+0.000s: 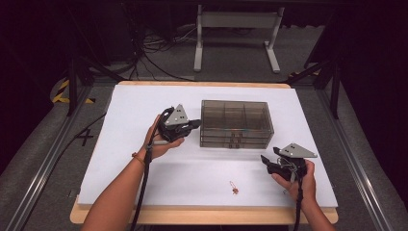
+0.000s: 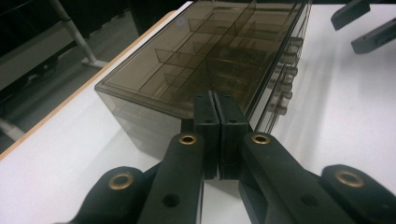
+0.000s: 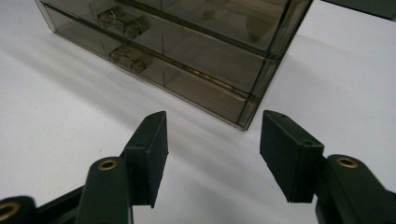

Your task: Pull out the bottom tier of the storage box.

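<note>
A smoky see-through drawer box [image 1: 235, 120] stands mid-table on the white sheet, its stacked drawers and their handles [image 1: 235, 139] facing the person. My left gripper [image 1: 196, 124] lies level by the box's left end, jaws shut with nothing between them. In the left gripper view the pads [image 2: 215, 100] meet just short of the box's end wall [image 2: 154, 121]. My right gripper [image 1: 265, 161] hovers off the box's front right corner, open and empty. In the right gripper view the spread jaws [image 3: 212, 135] point at the lower drawer corner [image 3: 243, 112] and the clear handles [image 3: 123, 23].
A small reddish thing [image 1: 234, 189] lies on the sheet near the front edge. The white sheet [image 1: 144, 96] covers a wooden tabletop [image 1: 202, 215]. Beyond the far edge stand a white metal frame [image 1: 235, 29] and loose cables [image 1: 154, 53] on the floor.
</note>
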A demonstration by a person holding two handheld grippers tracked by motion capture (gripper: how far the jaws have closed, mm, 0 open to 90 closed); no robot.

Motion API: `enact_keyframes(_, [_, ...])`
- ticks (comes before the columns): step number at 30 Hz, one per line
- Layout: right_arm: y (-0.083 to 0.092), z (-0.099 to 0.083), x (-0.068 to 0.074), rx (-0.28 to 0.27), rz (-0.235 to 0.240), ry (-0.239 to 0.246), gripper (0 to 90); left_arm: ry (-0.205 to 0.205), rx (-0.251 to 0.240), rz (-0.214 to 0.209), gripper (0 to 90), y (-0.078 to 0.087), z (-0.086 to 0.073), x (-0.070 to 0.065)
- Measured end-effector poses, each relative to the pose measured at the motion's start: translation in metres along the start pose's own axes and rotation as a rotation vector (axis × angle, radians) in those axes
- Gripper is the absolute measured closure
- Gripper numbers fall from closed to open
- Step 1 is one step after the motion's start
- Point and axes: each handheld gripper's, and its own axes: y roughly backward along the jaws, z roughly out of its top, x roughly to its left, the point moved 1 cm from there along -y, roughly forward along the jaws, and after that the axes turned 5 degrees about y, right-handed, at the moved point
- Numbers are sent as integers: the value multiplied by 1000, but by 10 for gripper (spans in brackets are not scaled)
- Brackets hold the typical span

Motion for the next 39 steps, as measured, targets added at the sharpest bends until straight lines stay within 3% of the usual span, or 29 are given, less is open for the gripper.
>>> enact_keyframes(11, [-8,4,8,19,4,21,436,1,9,-22,896,-11,2,-2])
enact_keyframes(13, [-10,5,10,20,6,21,435,26,2,-39,896,-12,2,0])
enact_keyframes(17, [-15,7,15,32,9,29,435,31,6,-45,896,-13,2,2])
enact_keyframes(22, [-25,11,25,40,39,31,435,33,17,-56,897,-13,3,2])
enact_keyframes(29, [-42,20,41,68,42,14,437,20,30,-55,897,-13,5,2])
enact_keyframes(34, [-54,25,56,81,35,-30,446,30,19,-58,897,-12,3,3])
enact_keyframes(39, [-65,32,70,103,10,-69,459,13,20,-47,898,-12,3,1])
